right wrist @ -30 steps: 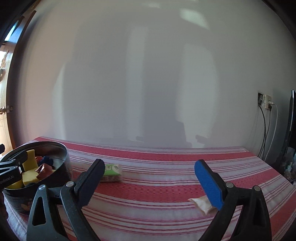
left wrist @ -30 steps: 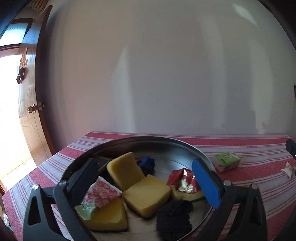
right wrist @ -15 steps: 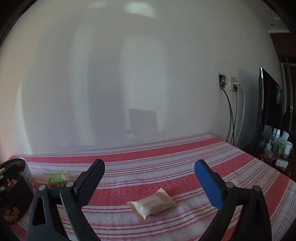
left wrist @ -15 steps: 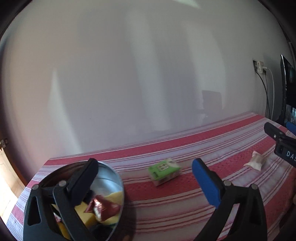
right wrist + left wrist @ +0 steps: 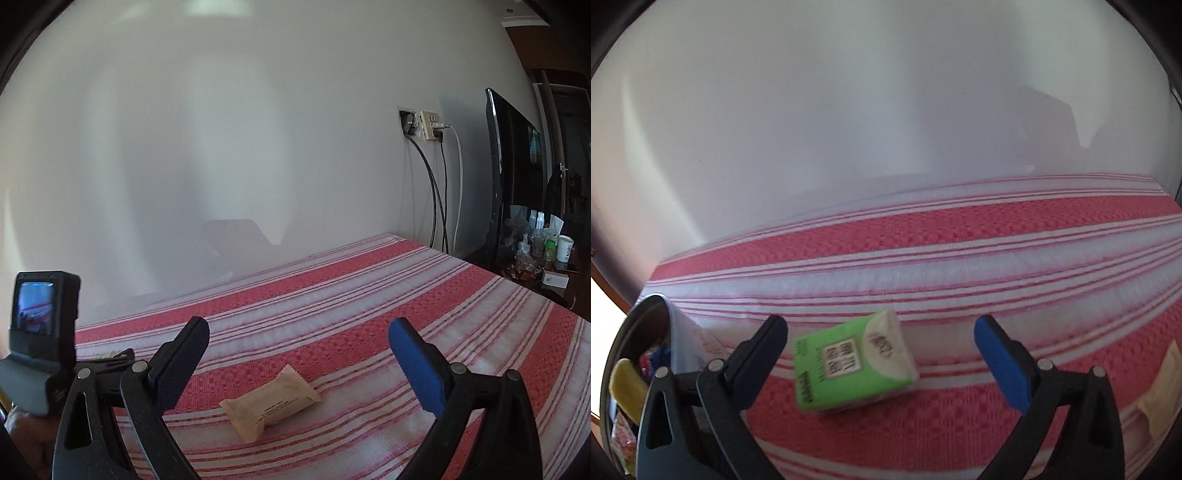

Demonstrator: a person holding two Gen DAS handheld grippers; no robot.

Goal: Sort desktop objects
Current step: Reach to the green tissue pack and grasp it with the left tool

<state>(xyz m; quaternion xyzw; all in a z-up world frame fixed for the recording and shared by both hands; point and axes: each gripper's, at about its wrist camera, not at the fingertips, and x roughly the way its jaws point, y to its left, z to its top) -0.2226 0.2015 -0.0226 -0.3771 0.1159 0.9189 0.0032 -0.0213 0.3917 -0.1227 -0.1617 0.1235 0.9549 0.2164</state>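
A green and white tissue pack (image 5: 851, 363) lies on the red striped cloth (image 5: 923, 229), between and just ahead of the fingers of my open left gripper (image 5: 882, 350). A round metal tin (image 5: 646, 314) holding yellow sponges and wrappers sits at the far left edge. In the right wrist view, a beige snack packet (image 5: 271, 402) rests on the cloth between the fingers of my open right gripper (image 5: 299, 354). The same packet's end (image 5: 1161, 391) shows at the right edge of the left wrist view. Neither gripper touches its object.
The left tool's camera block (image 5: 40, 332) stands at the left of the right wrist view. A white wall runs behind the table. Cables hang from wall sockets (image 5: 424, 125), and a dark monitor (image 5: 513, 173) and bottles (image 5: 535, 240) stand beyond the table's right end.
My left gripper swung right from over the tin and came close to the green pack. My right gripper also turned right, and the beige packet now lies nearer between its fingers.
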